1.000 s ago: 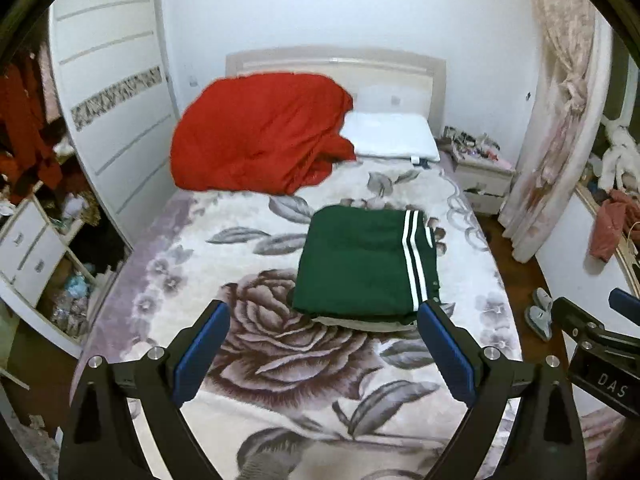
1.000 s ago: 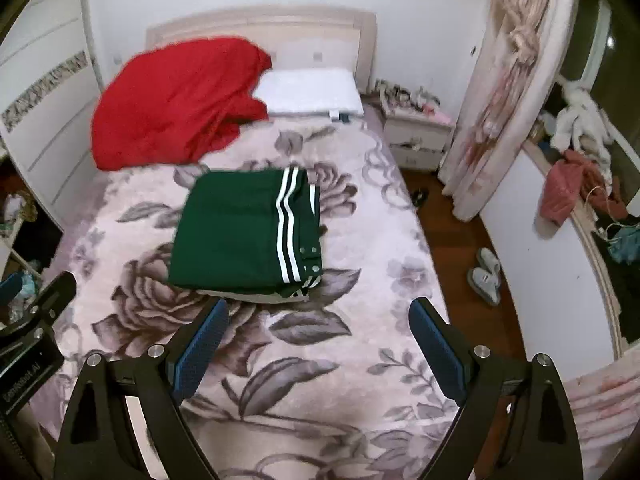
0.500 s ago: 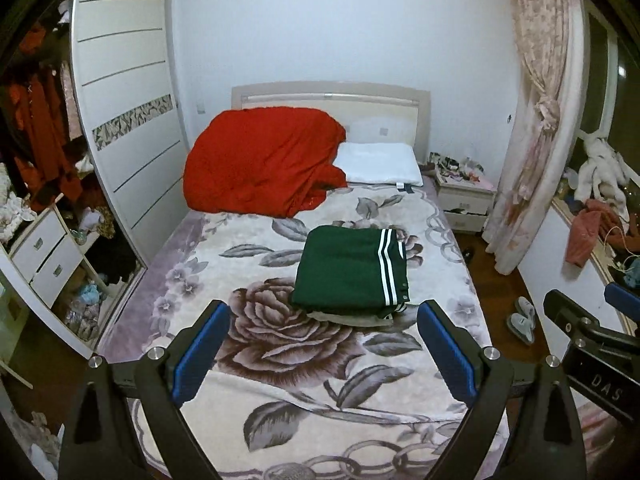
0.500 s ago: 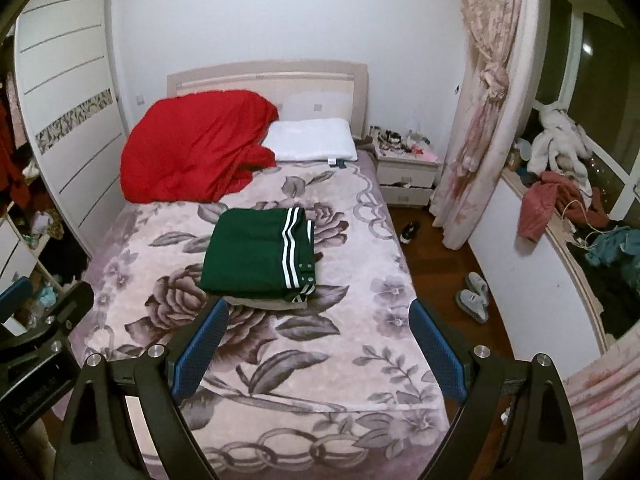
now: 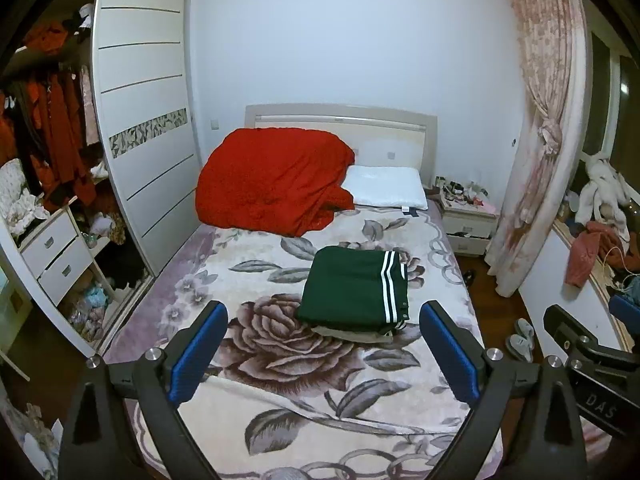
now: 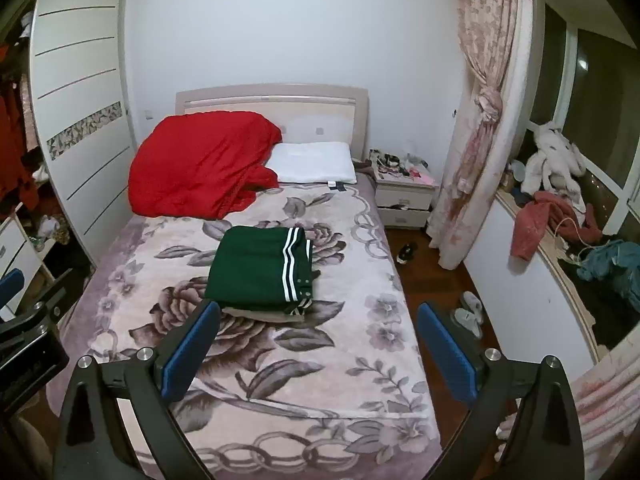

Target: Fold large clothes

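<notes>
Green clothes (image 5: 354, 290) with white side stripes lie folded in a flat stack on the middle of the bed (image 5: 280, 360), on its flowered blanket, with a paler folded layer showing under the near edge; the same stack shows in the right wrist view (image 6: 260, 274). Behind it a red quilt (image 5: 272, 184) is heaped against the headboard beside a white pillow (image 5: 386, 188). Only the left wrist view takes in the open wardrobe (image 5: 52, 140) with red garments hanging inside and white drawers (image 5: 56, 256) below it; only the right wrist view shows the blue-green cloth (image 6: 616, 264) on the window ledge. Both show the nightstand (image 6: 404, 196), cluttered on top, its lower drawer slightly ajar, and the slippers (image 6: 468, 314) on the floor. The left gripper (image 5: 322, 354) stands wide with nothing between its blue pads, above the near part of the bed and clear of the stack. The right gripper (image 6: 318, 354) is also wide, its jaws opening, empty, and touching nothing. Each gripper's body edges into the other's view.
</notes>
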The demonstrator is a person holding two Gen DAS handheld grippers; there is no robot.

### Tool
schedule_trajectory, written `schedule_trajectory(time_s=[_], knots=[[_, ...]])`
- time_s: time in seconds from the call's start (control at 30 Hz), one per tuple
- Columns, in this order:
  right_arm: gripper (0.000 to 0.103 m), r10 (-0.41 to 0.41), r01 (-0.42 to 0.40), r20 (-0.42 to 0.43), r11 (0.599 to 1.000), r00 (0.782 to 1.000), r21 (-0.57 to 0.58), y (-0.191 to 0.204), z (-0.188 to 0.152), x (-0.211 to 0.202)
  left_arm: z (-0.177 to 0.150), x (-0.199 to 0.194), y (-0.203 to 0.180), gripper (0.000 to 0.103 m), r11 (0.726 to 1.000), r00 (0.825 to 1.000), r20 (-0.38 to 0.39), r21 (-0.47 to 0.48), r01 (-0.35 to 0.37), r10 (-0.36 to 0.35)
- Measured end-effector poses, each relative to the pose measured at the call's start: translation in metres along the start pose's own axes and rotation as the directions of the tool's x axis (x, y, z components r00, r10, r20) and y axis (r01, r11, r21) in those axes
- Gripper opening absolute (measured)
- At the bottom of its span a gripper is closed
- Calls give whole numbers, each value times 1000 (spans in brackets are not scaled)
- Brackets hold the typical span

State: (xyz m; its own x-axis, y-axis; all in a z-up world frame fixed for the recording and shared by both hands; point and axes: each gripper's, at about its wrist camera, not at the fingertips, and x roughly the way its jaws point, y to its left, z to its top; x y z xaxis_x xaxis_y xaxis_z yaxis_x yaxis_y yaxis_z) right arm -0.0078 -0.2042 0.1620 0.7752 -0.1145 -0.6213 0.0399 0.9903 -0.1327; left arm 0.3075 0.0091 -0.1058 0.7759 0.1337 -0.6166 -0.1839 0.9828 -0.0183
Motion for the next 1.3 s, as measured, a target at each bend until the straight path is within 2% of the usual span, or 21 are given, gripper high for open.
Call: schedule_trajectory(time_s=[0.57,1.3], knots=[[101,28,-27,27,999,999,-23,-2,17,4,-2,-4,-1,98,1000,1000,3,4,-9,9],[101,35,-35,39,999,999,-21,-4,20,10,5,-8,7,99,1000,1000,15,17,4,-5]])
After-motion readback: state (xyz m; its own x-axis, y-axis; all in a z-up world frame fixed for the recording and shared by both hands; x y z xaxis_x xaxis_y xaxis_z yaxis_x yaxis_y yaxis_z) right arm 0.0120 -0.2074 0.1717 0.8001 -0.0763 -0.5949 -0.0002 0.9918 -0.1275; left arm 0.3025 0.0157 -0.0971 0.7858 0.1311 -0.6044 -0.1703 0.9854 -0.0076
